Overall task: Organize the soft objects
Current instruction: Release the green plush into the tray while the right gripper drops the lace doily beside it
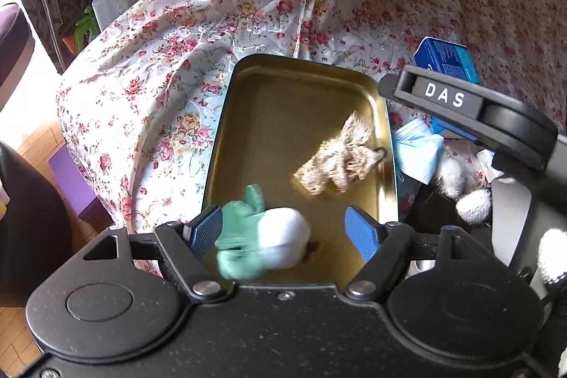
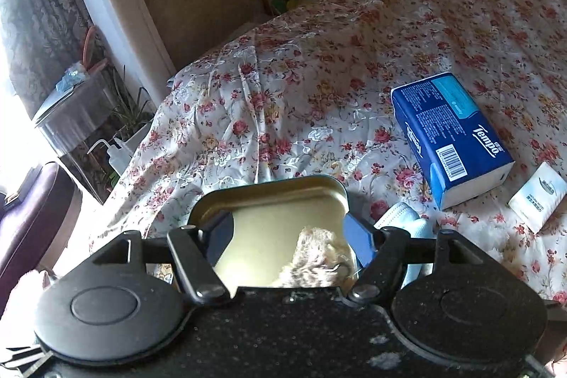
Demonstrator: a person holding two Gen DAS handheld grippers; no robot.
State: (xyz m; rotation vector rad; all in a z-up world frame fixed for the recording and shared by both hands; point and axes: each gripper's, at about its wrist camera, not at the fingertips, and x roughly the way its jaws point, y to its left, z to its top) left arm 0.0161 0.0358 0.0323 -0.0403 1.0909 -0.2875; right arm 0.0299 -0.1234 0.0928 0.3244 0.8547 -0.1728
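Observation:
A gold metal tray [image 1: 248, 116] lies on the flowered bedspread. In it lie a beige fuzzy knitted piece [image 1: 336, 158] and a green and white soft toy [image 1: 262, 232]. My left gripper [image 1: 283, 232] is open above the tray's near end; the toy sits between its blue fingers, against the left one. My right gripper [image 2: 290, 236] is open over the tray [image 2: 269, 190], with the beige piece [image 2: 315, 261] just below it. The right gripper's black body [image 1: 460, 108] shows at the right of the left wrist view.
A blue Tempo tissue pack [image 2: 450, 137] and a small white packet [image 2: 537, 197] lie right of the tray. A light blue face mask [image 1: 414, 154] and white fluffy items [image 1: 457, 176] lie beside the tray. Plants, a squeeze bottle [image 1: 102, 2] and a stool stand left of the bed.

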